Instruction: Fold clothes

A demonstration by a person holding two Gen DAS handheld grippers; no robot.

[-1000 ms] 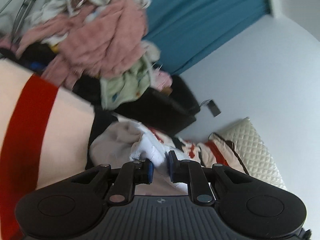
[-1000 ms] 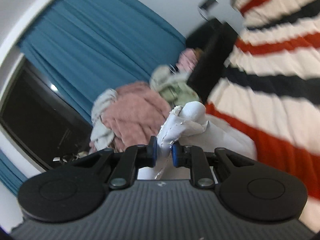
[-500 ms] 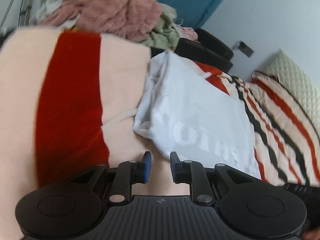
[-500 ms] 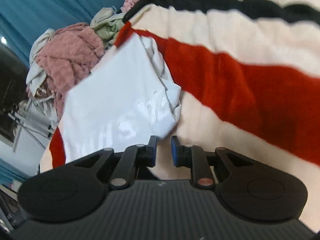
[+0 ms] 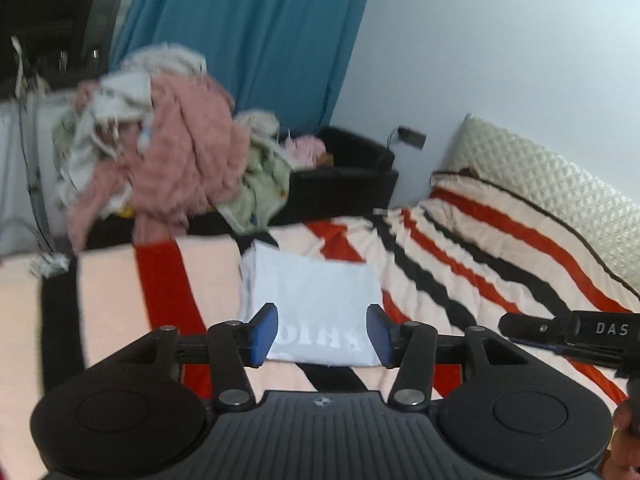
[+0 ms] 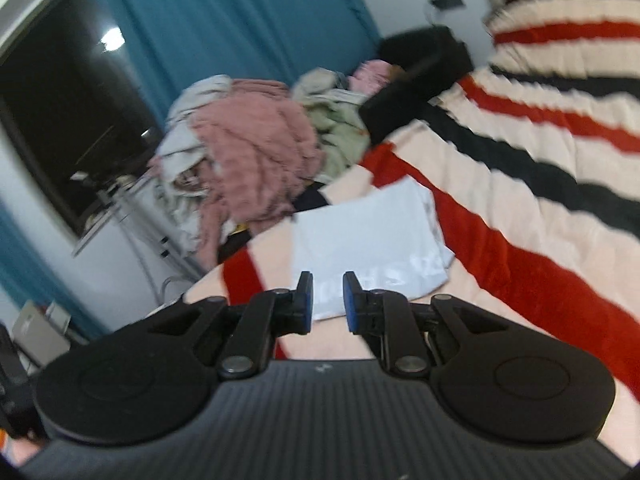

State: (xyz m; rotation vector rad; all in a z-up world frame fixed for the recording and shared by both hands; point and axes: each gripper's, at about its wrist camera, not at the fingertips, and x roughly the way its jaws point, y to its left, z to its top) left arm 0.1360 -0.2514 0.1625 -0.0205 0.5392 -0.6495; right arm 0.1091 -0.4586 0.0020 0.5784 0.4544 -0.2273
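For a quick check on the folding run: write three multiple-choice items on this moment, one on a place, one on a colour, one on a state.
1. Where does the folded white shirt lie?
A. on the striped blanket
B. on the clothes pile
C. in the left gripper

2. What colour is the curtain?
A. yellow
B. teal blue
C. grey

3. How does the left gripper stand?
A. shut on the shirt
B. shut on a sock
C. open, holding nothing

Key: 1 A, the shirt rests flat on the stripes; 2 B, teal cloth hangs behind the pile; 3 C, its jaws have just been opening, nothing between them.
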